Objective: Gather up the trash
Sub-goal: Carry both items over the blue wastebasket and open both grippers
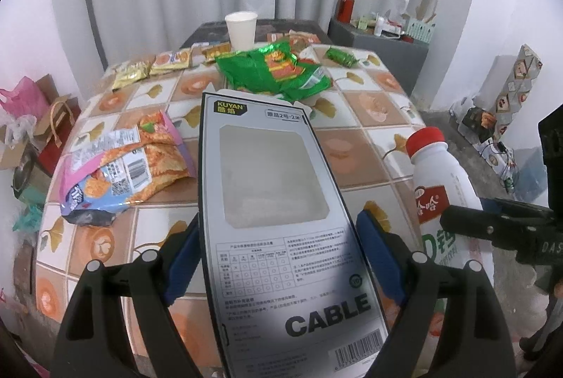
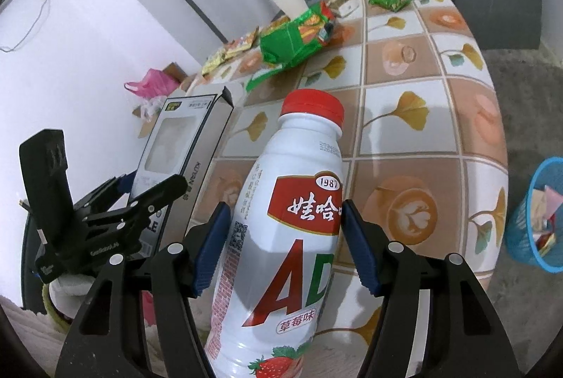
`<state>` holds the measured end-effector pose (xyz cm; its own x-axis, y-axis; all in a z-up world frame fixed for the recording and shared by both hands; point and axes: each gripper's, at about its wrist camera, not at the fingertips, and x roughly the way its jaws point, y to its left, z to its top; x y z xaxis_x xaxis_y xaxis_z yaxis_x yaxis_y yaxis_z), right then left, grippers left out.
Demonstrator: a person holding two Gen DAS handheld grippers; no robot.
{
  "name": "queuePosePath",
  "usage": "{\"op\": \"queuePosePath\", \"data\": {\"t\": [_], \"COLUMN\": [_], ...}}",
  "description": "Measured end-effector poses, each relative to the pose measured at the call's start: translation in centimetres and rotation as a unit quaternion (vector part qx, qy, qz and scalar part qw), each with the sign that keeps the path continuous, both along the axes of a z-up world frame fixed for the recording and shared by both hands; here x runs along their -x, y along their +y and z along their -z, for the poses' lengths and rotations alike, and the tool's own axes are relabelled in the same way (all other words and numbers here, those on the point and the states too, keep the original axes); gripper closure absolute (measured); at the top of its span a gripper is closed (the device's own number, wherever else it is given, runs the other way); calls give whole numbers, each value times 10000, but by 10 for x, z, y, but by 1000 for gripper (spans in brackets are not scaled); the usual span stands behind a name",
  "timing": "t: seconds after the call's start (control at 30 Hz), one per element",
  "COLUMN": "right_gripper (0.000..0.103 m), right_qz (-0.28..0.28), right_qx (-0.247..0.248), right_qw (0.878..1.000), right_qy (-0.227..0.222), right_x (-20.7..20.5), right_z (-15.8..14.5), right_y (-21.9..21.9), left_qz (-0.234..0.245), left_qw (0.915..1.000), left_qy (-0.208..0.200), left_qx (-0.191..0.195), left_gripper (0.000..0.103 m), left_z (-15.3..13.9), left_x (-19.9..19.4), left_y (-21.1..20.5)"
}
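The left tool [image 1: 278,258] is clamped across the width of a flat cable box [image 1: 278,202], its blue pads pressing the two long edges near the lower half, and the box stands raised above the counter [image 1: 380,117] rather than lying on it. The right tool [image 2: 281,244] grips a white drink bottle [image 2: 292,219] with a red cap at the label band, pads on opposite sides of the body; the bottle too is held up, in front of the counter's near edge.

The box looks like thin card with an empty window, so it is probably light and will buckle if squeezed harder; holding it by the stiffer folded edges, as now, seems the safest place. The bottle is smooth plastic with a glossy label and likely slippery; whether it is full cannot be told. The straight label section gives the pads the best seat, while the tapering shoulder would let it slide.

A blue mesh basket [image 2: 538,216] with scraps inside stands on the floor to the right of the counter, well apart from both held things. Crinkly snack wrappers remain on the counter: an orange bag [image 1: 140,163] and a green bag [image 1: 274,68], both soft and easily pinched anywhere.
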<state>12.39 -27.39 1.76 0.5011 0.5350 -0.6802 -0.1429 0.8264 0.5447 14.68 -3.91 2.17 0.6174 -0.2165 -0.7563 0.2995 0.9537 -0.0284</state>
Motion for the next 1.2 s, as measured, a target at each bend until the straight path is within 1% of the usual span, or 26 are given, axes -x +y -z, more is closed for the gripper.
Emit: {"op": "queuePosePath", "data": {"t": [0.1, 0.2, 0.27, 0.37, 0.43, 0.5, 0.53, 0.6, 0.63, 0.67, 0.7, 0.73, 0.77, 0.83, 0.9, 0.93, 0.97, 1.0, 1.03, 1.07, 1.1, 1.2], "right_gripper": [43, 43, 43, 43, 43, 43, 43, 43, 43, 43, 43, 43, 43, 43, 43, 43, 43, 43, 43, 42, 39, 32], "right_qz": [138, 412, 702, 1242, 1644, 2141, 2366, 2863, 3010, 3226, 3430, 3603, 3719, 3976, 4205, 4301, 4379, 4475, 4517, 4600, 4682, 4817], "right_qx": [-80, -263, -424, -625, -694, -680, -691, -738, -764, -819, -874, -940, -1010, -1212, -1406, -1525, -1640, -1795, -1867, -1953, -2018, -2168], "right_qw": [9998, 9984, 9958, 9887, 9820, 9726, 9674, 9542, 9496, 9424, 9350, 9280, 9227, 9094, 8955, 8885, 8822, 8736, 8692, 8616, 8543, 8392], "right_qy": [-136, -288, -416, -557, -613, -604, -576, -457, -415, -323, -204, -107, -32, 161, 380, 482, 553, 665, 746, 890, 1012, 1292], "right_x": [9, 21, 32, 52, 67, 84, 91, 108, 113, 118, 122, 125, 126, 126, 118, 114, 112, 106, 104, 98, 94, 83], "right_z": [-9, -19, -25, -31, -32, -31, -28, -18, -14, -6, 4, 13, 21, 44, 69, 83, 93, 110, 121, 139, 154, 204], "right_y": [-8, -26, -47, -87, -117, -153, -170, -209, -221, -240, -257, -273, -284, -311, -335, -346, -355, -366, -372, -383, -391, -414], "left_qz": [103, 351, 582, 1041, 1405, 1833, 2097, 2464, 2631, 2857, 2986, 3181, 3305, 3513, 3616, 3648, 3645, 3650, 3650, 3618, 3567, 3344], "left_qw": [9998, 9987, 9972, 9932, 9884, 9810, 9755, 9664, 9616, 9543, 9495, 9420, 9369, 9263, 9182, 9137, 9115, 9075, 9035, 9021, 9018, 9029], "left_qy": [-159, -332, -402, -346, -260, -138, -43, 131, 231, 421, 551, 743, 860, 1201, 1523, 1731, 1859, 2045, 2226, 2340, 2431, 2690], "left_qx": [103, 179, 238, 394, 517, 621, 666, 721, 747, 774, 784, 768, 748, 640, 550, 460, 415, 360, 292, 243, 210, 222], "left_gripper": [21, 21, 21, 21, 21, 21, 21, 21, 21, 21, 21, 21, 21, 21, 21, 21, 21, 21, 20, 20, 20, 18], "left_z": [-13, -26, -35, -44, -50, -54, -56, -55, -53, -47, -42, -33, -25, 0, 24, 41, 50, 65, 80, 92, 103, 137], "left_x": [10, 15, 16, 10, 5, -1, -5, -13, -18, -26, -29, -35, -39, -49, -57, -61, -63, -67, -71, -72, -77, -90], "left_y": [-3, -14, -27, -57, -84, -120, -144, -182, -201, -232, -250, -279, -299, -347, -382, -406, -420, -438, -455, -466, -476, -505]}}
